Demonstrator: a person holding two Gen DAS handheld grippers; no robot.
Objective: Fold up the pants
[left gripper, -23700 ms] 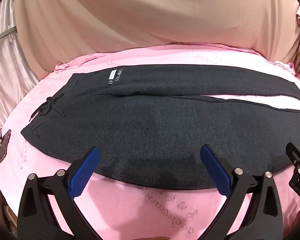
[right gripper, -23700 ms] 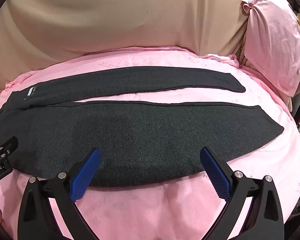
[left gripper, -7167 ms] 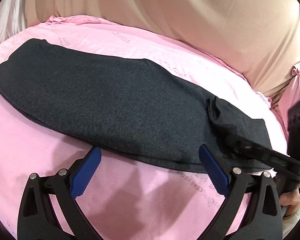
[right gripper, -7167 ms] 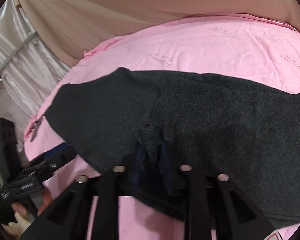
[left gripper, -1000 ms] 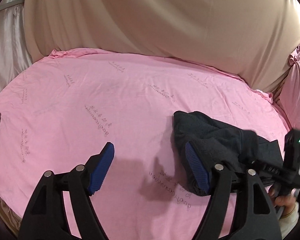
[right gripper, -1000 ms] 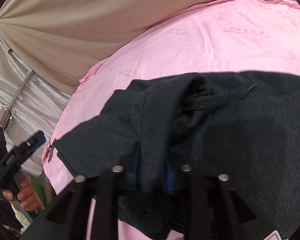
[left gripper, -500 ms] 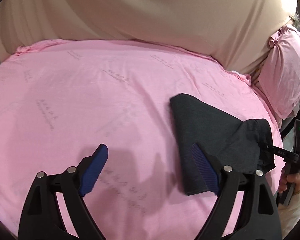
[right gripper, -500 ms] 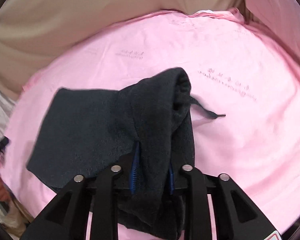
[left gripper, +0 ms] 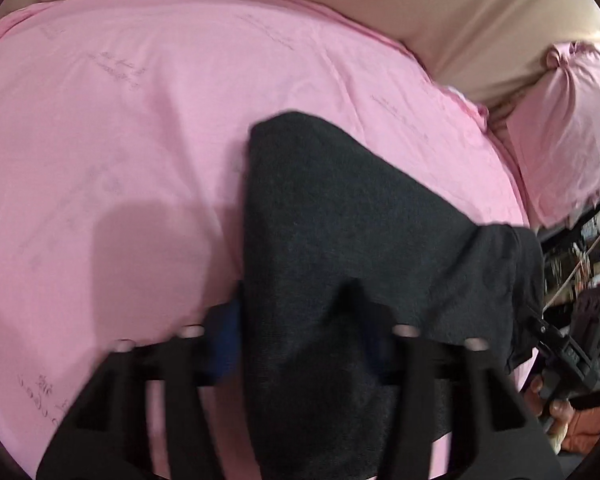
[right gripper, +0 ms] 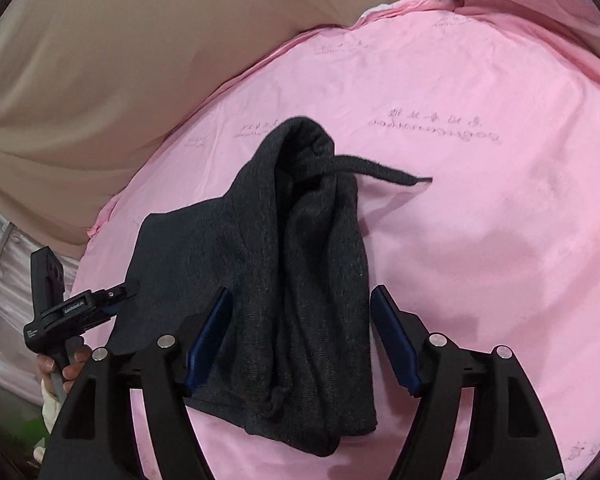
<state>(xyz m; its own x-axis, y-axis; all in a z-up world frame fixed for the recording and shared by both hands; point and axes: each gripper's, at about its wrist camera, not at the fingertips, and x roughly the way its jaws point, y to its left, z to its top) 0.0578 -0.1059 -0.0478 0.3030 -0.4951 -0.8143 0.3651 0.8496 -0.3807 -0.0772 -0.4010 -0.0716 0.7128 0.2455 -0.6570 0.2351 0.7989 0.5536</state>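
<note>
The dark grey pants (left gripper: 340, 240) lie folded into a small bundle on the pink sheet (left gripper: 120, 120). In the left wrist view my left gripper (left gripper: 300, 320) straddles the bundle's near corner, its blue pads on either side of the cloth, blurred. In the right wrist view the bundle (right gripper: 300, 280) lies bunched between my right gripper's (right gripper: 300, 336) open blue pads, which do not touch it. A drawstring (right gripper: 380, 170) sticks out to the right. The left gripper (right gripper: 80, 308) shows at the left of that view on the bundle's corner.
A beige curtain (right gripper: 100, 60) hangs behind the bed. A pink pillow (left gripper: 560, 120) stands at the right. The other hand's gripper (left gripper: 572, 352) shows at the bed's right edge, with shelves of clutter (left gripper: 596, 248) beyond.
My right gripper has opened and let go of the bundle. My left gripper has moved right onto the bundle's corner and narrowed around it.
</note>
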